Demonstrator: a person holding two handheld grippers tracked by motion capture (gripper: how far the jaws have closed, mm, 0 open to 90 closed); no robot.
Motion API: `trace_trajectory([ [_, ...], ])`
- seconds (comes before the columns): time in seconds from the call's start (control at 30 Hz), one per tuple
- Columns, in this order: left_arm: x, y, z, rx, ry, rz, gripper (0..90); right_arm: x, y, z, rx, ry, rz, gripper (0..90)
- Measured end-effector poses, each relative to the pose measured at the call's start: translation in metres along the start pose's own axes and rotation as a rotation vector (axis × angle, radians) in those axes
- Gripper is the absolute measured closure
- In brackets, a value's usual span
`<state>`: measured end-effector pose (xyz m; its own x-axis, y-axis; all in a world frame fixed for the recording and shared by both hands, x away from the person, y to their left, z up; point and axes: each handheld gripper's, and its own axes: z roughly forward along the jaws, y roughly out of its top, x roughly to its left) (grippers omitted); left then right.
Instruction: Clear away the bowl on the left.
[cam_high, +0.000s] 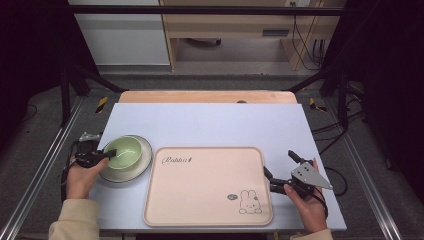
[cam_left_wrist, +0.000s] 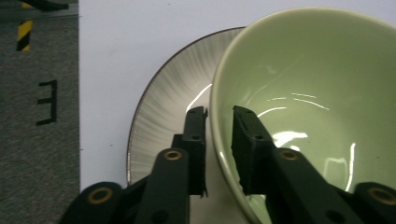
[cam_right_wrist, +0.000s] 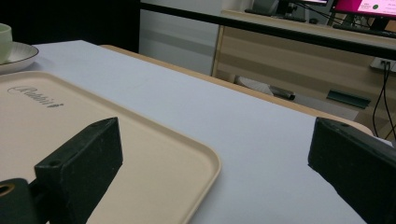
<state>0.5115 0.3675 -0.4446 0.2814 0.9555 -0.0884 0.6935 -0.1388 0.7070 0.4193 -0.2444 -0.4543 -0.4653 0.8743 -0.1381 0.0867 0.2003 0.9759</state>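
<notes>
Green bowl (cam_high: 123, 152) on a striped plate (cam_high: 141, 165), left of the pink tray (cam_high: 200, 200) on the table (cam_high: 210, 125). The left gripper (cam_left_wrist: 219, 116) pinches the bowl's near rim, one jaw inside, one outside. The right gripper (cam_high: 280, 172) waits at the tray's right edge, jaws wide apart (holding nothing). Risk: a thin, glazed rim may slip or tip when lifted, knocking the plate.

The green bowl (cam_left_wrist: 308, 84) looks like glazed ceramic, glossy and smooth, with bright highlights inside. The plate (cam_left_wrist: 163, 116) under it has a duller glaze with fine brushed streaks and a dark rim. The beige tray (cam_high: 207, 185) seems matt plastic. The worktop (cam_high: 210, 125) is smooth, pale and matt, with a wood-coloured far edge. The left hand-held gripper (cam_left_wrist: 219, 121) has matt black pads (cam_left_wrist: 245, 140), slightly rough.
</notes>
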Motion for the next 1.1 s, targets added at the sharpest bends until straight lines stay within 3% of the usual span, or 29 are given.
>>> trace_trajectory([
  [0.1, 0.0, 0.0, -0.001, 0.005, 0.013, 0.0, 80.5, 0.0, 0.0, 0.0, 0.001, 0.0, 0.001, 3.1],
  [0.17, 0.0, 0.0, -0.003, -0.027, -0.026, -0.04, 82.8, 0.0, 0.0, 0.001, 0.001, 0.0, 0.001, 3.2],
  [0.37, -0.004, 0.004, -0.011, -0.069, -0.034, -0.04, 82.9, 0.0, 0.0, 0.0, -0.006, -0.002, 0.003, 3.1],
  [0.47, -0.007, 0.006, -0.015, -0.082, -0.018, -0.019, 82.3, 0.0, 0.0, 0.0, -0.003, 0.001, 0.003, 3.1],
  [0.7, -0.004, 0.009, -0.025, -0.151, -0.066, -0.086, 82.0, 0.001, 0.001, 0.001, -0.006, 0.007, 0.0, 3.1],
  [0.87, -0.01, 0.012, -0.028, -0.158, -0.082, -0.084, 81.8, 0.002, 0.001, 0.0, -0.007, 0.005, 0.002, 3.1],
  [1.1, -0.024, 0.018, -0.029, -0.155, -0.104, -0.05, 81.8, 0.001, 0.001, 0.001, -0.007, 0.007, 0.002, 3.1],
])
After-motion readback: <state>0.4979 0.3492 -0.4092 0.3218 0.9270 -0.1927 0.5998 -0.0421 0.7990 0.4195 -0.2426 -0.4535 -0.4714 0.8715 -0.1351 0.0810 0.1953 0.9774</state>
